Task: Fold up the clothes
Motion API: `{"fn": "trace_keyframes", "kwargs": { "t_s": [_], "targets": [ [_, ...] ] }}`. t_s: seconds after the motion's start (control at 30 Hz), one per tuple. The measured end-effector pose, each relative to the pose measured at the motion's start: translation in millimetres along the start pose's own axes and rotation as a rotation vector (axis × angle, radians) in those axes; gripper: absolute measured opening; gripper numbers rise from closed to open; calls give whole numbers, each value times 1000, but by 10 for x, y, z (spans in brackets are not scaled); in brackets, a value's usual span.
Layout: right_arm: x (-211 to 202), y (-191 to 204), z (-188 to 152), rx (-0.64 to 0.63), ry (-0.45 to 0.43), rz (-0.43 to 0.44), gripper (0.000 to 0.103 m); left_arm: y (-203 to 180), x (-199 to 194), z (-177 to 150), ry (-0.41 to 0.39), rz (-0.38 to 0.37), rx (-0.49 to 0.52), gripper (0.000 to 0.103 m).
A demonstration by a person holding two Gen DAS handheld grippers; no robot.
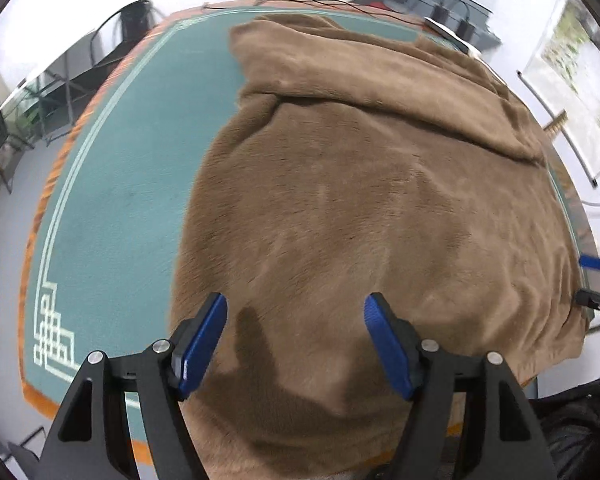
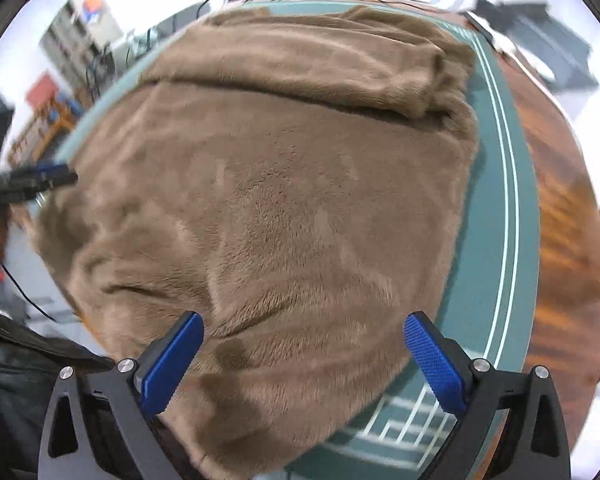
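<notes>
A brown fleece garment (image 1: 360,208) lies spread over a table with a green mat (image 1: 124,184); its far part is folded over into a thick band. My left gripper (image 1: 296,308) is open and empty just above the garment's near edge. It also shows at the left of the right wrist view (image 2: 48,176). My right gripper (image 2: 304,328) is open and empty above the garment's (image 2: 284,200) near right corner. It shows at the right edge of the left wrist view (image 1: 596,280).
The green mat (image 2: 496,240) has white border lines and lies on a wooden table (image 2: 568,240). Cables (image 1: 340,2) and black devices (image 1: 452,12) lie at the far table edge. A black stand (image 1: 136,16) and shelving stand beyond the left side.
</notes>
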State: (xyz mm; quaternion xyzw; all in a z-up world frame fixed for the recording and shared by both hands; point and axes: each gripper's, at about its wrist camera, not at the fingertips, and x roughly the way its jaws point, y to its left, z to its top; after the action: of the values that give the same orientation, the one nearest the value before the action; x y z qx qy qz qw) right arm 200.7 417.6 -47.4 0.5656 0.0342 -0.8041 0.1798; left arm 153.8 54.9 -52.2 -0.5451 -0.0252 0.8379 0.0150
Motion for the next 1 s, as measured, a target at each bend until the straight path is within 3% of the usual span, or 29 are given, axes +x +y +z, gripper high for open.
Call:
{"fn": "trace_keyframes", "kwargs": {
  "t_s": [0.2,0.4,0.7,0.87,1.0],
  "targets": [
    [-71,-160,-184,72,28,63,102,206,-58,-186,26,67,-90,75],
    [-58,-189,-260,95,55,94,102,273,-50,-335,55,94,-105,75],
    [76,-93,-276,95,93,57,102,213,11,-384,94,69,-98,75],
    [110,-51,-279,93,97,56,102,307,64,-430,133,-1,-168,75],
    [130,-11,-254,87,96,49,102,305,53,-444,139,-12,-166,75]
  ]
}}
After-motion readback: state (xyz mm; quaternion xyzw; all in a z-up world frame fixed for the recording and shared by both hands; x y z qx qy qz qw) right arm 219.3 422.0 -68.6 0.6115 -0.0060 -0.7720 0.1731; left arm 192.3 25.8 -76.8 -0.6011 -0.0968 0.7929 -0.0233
